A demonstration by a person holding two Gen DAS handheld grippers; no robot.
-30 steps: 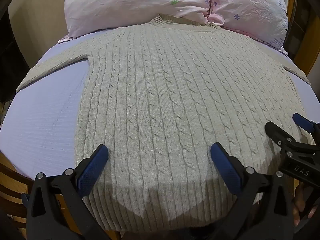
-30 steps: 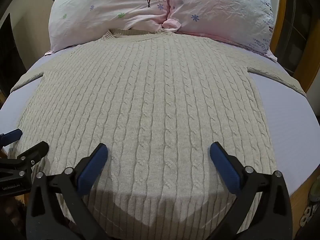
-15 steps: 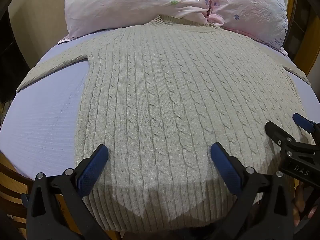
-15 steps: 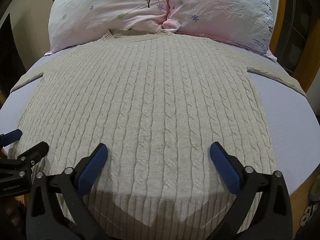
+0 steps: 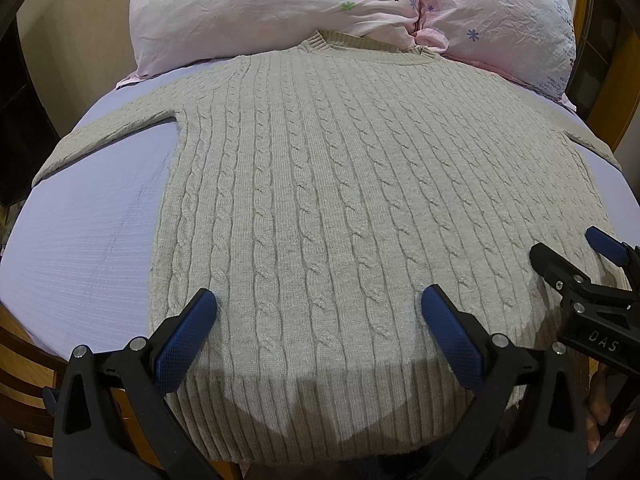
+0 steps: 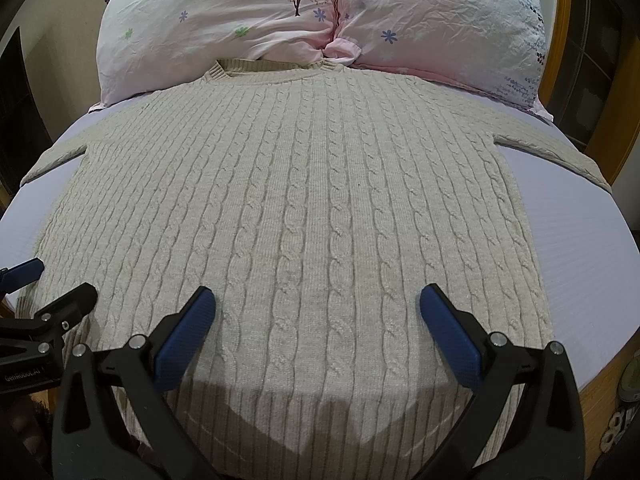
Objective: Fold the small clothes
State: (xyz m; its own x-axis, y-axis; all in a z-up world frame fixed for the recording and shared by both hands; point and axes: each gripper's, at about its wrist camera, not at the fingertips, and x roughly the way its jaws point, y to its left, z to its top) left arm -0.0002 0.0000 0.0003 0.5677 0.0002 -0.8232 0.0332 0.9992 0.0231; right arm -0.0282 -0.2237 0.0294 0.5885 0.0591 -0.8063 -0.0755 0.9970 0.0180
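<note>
A beige cable-knit sweater (image 5: 360, 208) lies flat and face-up on the bed (image 5: 80, 248), collar up against the pink pillows (image 5: 280, 8), both sleeves spread out to the sides. Nothing is folded yet, so by my read we're right at the opening step.

The left hand-held gripper (image 5: 318, 320) hangs over the hem with its blue pads (image 5: 188, 332) spread wide, nothing between them. The right hand-held gripper (image 6: 316, 320) sits alongside it, equally wide and empty, over the lower middle of the sweater (image 6: 312, 208). Whether either is brushing the knit, I can't tell from these angles.

The next move likely calls for each gripper to shift outward to a side edge or sleeve, close on the fabric and carry it in toward the centre. The knit is thick and soft, so a shallow pinch may slip.

The left view gives the left sleeve (image 5: 108, 136) laid across bare lilac sheet, plus the other gripper poking in at the right edge. The right view instead shows the right sleeve (image 6: 560, 148) running toward the wooden bed frame (image 6: 612, 136), and the left gripper creeping in at lower left.
</note>
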